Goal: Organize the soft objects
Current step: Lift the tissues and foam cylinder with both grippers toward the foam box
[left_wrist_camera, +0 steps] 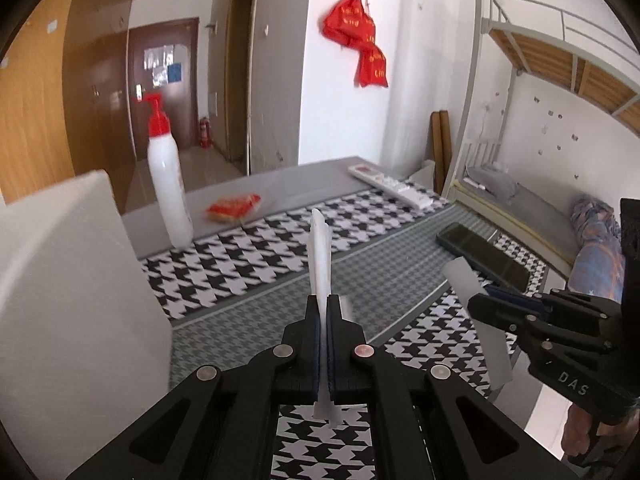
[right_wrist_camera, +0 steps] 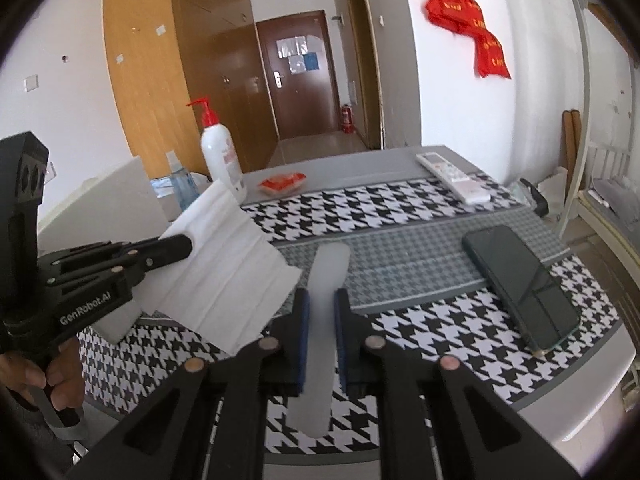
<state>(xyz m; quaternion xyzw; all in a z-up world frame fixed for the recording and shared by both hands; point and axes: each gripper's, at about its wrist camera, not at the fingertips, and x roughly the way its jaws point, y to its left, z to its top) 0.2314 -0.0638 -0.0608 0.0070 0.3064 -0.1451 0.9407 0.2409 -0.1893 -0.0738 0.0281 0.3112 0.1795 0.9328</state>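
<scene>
Both pairs of jaws are clamped on one white tissue (right_wrist_camera: 224, 264): the left gripper (left_wrist_camera: 324, 304) pinches one edge, the right gripper (right_wrist_camera: 322, 300) another, holding it above the houndstooth cloth (right_wrist_camera: 420, 328). On that cloth, a black phone (right_wrist_camera: 520, 284) lies right of the tissue; a pump bottle (right_wrist_camera: 220, 156) stands behind it.

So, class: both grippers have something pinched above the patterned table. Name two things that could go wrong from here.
1. The left gripper pinches the white tissue by only a narrow strip; the thin sheet hangs free, so a tug might tear it or let it slip.
2. The right gripper clamps a pale translucent strip close above the phone. If dropped, the strip could land on the phone or slide off the table.
</scene>
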